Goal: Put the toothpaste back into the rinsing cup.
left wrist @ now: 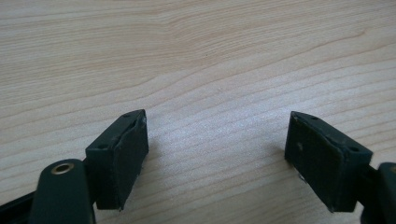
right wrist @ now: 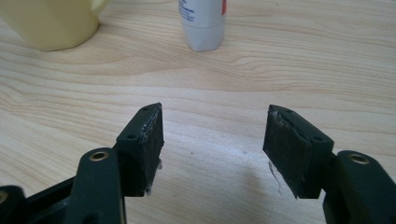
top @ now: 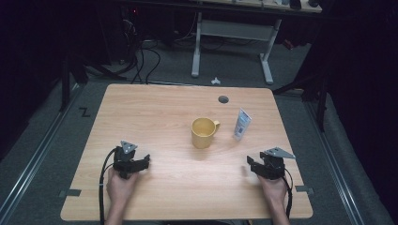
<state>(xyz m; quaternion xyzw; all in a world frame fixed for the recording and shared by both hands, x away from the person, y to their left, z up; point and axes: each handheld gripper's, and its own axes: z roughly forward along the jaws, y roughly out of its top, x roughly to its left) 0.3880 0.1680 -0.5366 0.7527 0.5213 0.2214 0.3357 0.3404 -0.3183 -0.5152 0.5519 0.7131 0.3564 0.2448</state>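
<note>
Hovering just short of the white tube [right wrist: 202,23] beside the yellow mug [top: 203,132], right gripper [right wrist: 215,140] unclenched and empty; aiming squarely, avoiding tipping.

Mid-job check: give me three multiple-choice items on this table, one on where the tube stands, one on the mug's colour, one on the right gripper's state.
1. Where does the white tube stand relative to the mug in the high view?
A. to its right
B. inside it
C. to its left

2. What colour is the mug?
A. blue
B. yellow
C. red

3. How do the right gripper jaws stand?
A. shut on the tube
B. shut on the mug
C. open, nothing between them

Answers: 1 A, the tube stands upright just past the mug's handle; 2 B, its body is pale yellow; 3 C, bare table shows between the pads.
</note>
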